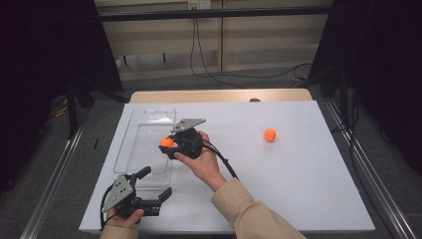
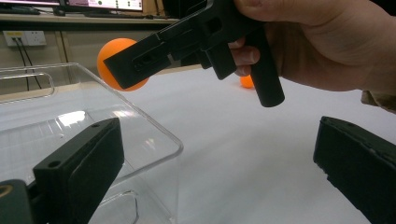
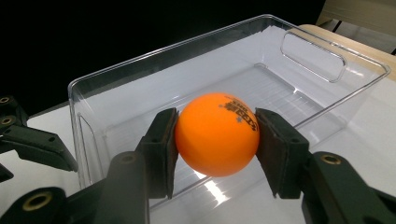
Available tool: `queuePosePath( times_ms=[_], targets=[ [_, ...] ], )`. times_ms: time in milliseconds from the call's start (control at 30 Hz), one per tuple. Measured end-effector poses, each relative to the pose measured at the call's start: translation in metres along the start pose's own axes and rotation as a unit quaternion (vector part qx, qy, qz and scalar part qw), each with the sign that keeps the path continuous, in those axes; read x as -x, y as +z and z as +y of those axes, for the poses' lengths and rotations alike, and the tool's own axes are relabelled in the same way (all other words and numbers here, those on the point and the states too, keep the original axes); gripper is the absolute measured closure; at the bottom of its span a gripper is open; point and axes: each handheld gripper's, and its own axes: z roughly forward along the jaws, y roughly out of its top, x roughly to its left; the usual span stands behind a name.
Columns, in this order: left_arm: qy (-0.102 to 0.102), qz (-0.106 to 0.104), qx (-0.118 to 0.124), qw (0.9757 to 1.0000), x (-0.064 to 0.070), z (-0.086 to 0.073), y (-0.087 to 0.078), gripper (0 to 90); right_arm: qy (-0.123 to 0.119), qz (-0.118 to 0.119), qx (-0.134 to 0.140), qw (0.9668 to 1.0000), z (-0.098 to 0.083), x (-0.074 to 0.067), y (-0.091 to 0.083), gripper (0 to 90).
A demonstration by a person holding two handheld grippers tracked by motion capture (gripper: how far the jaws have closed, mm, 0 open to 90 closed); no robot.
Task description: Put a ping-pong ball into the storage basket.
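Holding an orange ball (image 3: 217, 134) clamped between its pads, the right tool (image 1: 169, 144) hangs at the clear bin's (image 1: 130, 154) near-right wall | bin lies just ahead, leftward | left tool (image 1: 158, 186) spread, idle | second ball (image 1: 269, 134) on the counter (image 1: 298, 169), well apart.

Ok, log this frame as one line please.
right gripper: shut on orange ping-pong ball, at clear plastic bin rim | left gripper: open, near bin corner | second orange ball: loose on white table
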Motion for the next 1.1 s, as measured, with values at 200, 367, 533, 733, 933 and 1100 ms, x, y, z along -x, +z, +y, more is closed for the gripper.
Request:
queuePosePath(
  times_ms=[200, 367, 533, 733, 933, 1100],
  targets=[
    [0.002, -0.001, 0.001, 1.0, 0.0, 0.0, 0.0, 1.6, -0.002, 0.003, -0.002, 1.0, 0.0, -0.002, 0.004, 51.3],
    [-0.001, 0.0, 0.0, 1.0, 0.0, 0.0, 0.0, 1.6, -0.001, 0.002, -0.002, 1.0, 0.001, -0.002, 0.005, 51.3],
    [-0.001, 0.0, 0.0, 1.0, 0.0, 0.0, 0.0, 1.6, 0.0, 0.001, -0.004, 1.0, 0.0, -0.001, 0.006, 51.3],
    [0.0, 0.0, 0.0, 1.0, 0.0, 0.0, 0.0, 1.6, -0.002, 0.001, -0.006, 1.0, 0.0, 0.001, 0.008, 51.3],
    [0.0, 0.0, 0.0, 1.0, 0.0, 0.0, 0.0, 1.6, 0.0, 0.002, -0.007, 1.0, -0.001, 0.0, 0.01, 51.3],
    [0.0, 0.0, 0.0, 1.0, 0.0, 0.0, 0.0, 1.6, -0.001, 0.004, -0.008, 1.0, -0.001, -0.001, 0.012, 51.2]
  ],
)
